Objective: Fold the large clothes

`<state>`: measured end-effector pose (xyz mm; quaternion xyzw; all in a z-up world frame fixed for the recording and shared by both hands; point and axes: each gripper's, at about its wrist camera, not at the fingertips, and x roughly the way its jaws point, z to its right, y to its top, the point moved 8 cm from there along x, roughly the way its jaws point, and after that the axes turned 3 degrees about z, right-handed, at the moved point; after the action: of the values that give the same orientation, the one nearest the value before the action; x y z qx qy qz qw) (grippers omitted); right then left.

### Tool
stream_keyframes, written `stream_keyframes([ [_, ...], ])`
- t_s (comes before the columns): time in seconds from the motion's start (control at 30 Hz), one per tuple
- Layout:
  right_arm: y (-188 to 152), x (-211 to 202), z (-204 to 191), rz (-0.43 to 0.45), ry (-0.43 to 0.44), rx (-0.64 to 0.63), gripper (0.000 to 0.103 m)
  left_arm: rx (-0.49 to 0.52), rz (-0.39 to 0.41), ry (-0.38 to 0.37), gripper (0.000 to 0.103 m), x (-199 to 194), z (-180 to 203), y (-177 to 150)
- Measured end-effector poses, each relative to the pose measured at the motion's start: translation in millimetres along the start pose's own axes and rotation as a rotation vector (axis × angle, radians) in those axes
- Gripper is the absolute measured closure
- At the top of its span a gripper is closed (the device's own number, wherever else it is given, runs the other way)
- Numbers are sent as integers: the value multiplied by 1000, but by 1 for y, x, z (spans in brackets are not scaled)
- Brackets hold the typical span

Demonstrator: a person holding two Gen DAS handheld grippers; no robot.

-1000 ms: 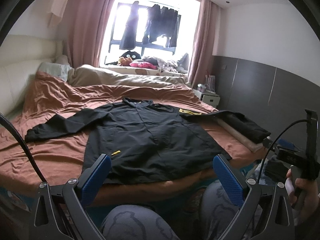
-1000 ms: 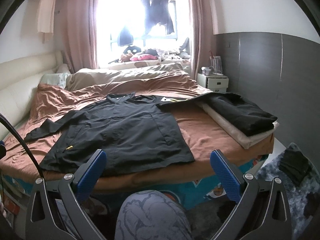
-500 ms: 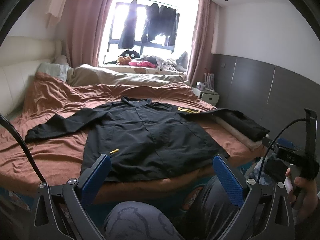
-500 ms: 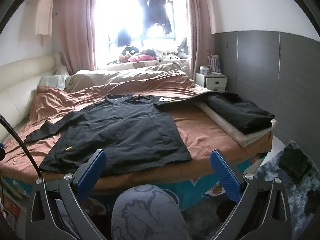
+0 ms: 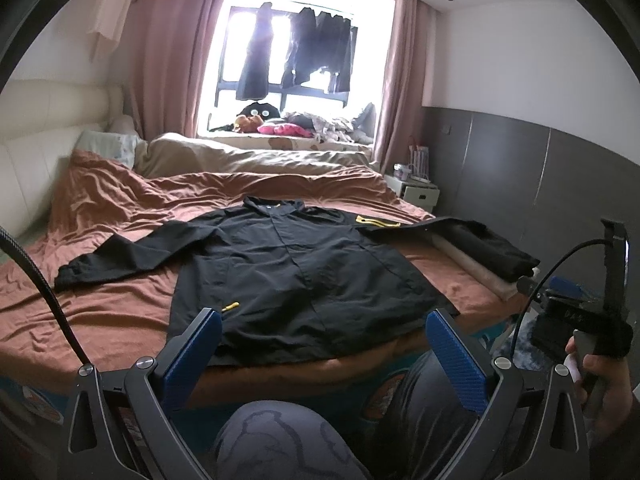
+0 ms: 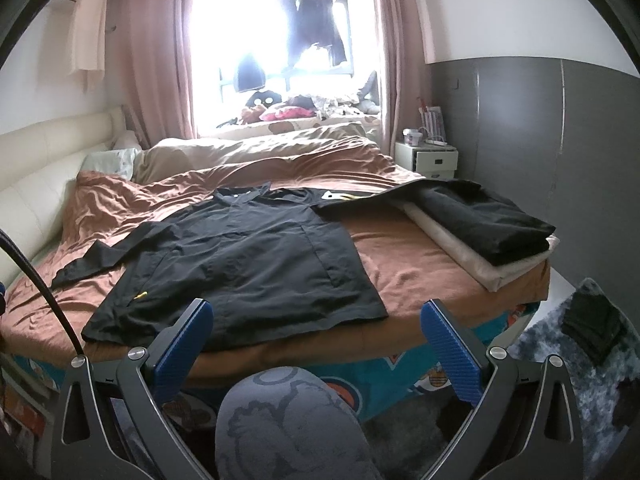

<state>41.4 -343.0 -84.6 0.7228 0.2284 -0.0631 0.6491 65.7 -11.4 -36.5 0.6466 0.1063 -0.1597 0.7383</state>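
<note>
A large black jacket lies spread flat, front up, on the brown bedsheet, its sleeves stretched out to the left and right. It also shows in the right wrist view. My left gripper is open and empty, held in front of the bed's near edge, short of the jacket's hem. My right gripper is open and empty too, at the near edge, right of the left one. The right gripper's body and the hand holding it show in the left wrist view.
A folded black garment on a white folded cloth lies at the bed's right edge, under the jacket's right sleeve. My knee is below the grippers. A white nightstand stands at the far right. A grey rug with dark cloth lies on the floor.
Both grippers have drifted slightly and the views have shifted a little. The jacket has not moved and both grippers stay open.
</note>
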Motion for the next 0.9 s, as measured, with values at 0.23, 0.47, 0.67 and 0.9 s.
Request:
stream_keyframes([
  [0.23, 6, 14, -6, 0, 18, -9, 0, -4, -11, 20, 0, 7, -11, 12],
  [0.47, 14, 43, -16, -20, 43, -12, 0, -17, -37, 47, 1, 27, -29, 19],
  [0.67, 26, 77, -29, -39, 79, -18, 0, -45, -49, 94, 1, 50, -62, 27],
  [0.9, 45, 128, -48, -70, 138, -35, 0, -92, -70, 166, 1, 83, -109, 37],
])
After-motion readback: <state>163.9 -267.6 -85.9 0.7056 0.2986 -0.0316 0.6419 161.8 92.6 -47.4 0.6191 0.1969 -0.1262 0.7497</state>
